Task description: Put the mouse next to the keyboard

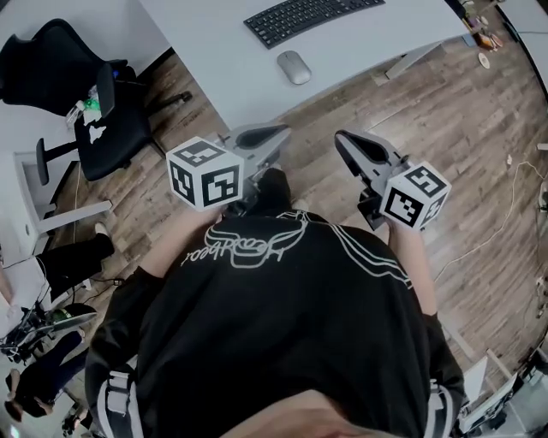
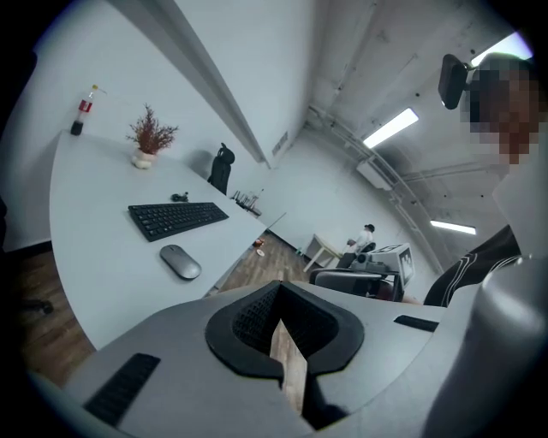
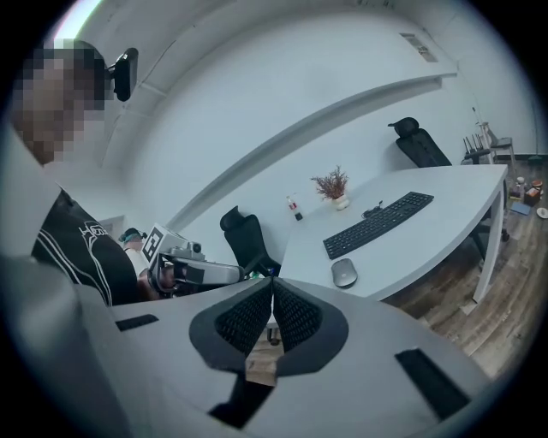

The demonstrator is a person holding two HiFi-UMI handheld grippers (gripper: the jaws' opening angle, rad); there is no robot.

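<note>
Wooden flooring fills most of the head view, and a white desk (image 1: pixel 214 51) is seen across the top of the frame. On it a black keyboard (image 1: pixel 308 19) lies at the upper middle, with the grey mouse (image 1: pixel 294 67) below it, apart from it and close to the desk's near edge. A black office chair (image 1: pixel 77 94) stands at the upper left.

Both tools are held low in front of the person's body, well short of the desk. The left gripper (image 1: pixel 278 133) is seen with its jaws together and nothing between them; only floor shows through the slit behind the pads. The right gripper (image 1: pixel 347 141) is likewise closed and empty.

The mouse is judged not yet taken up. Several slips could follow from here. If the jaws are not spread before the mouse is reached, it would be pushed rather than gripped, and with the edge so near it could be knocked to the floor. Its low, rounded, smooth shell could be squeezed out of the pads if it is caught too high. The keyboard could be nudged out of place if the mouse is set down too tight against it.
</note>
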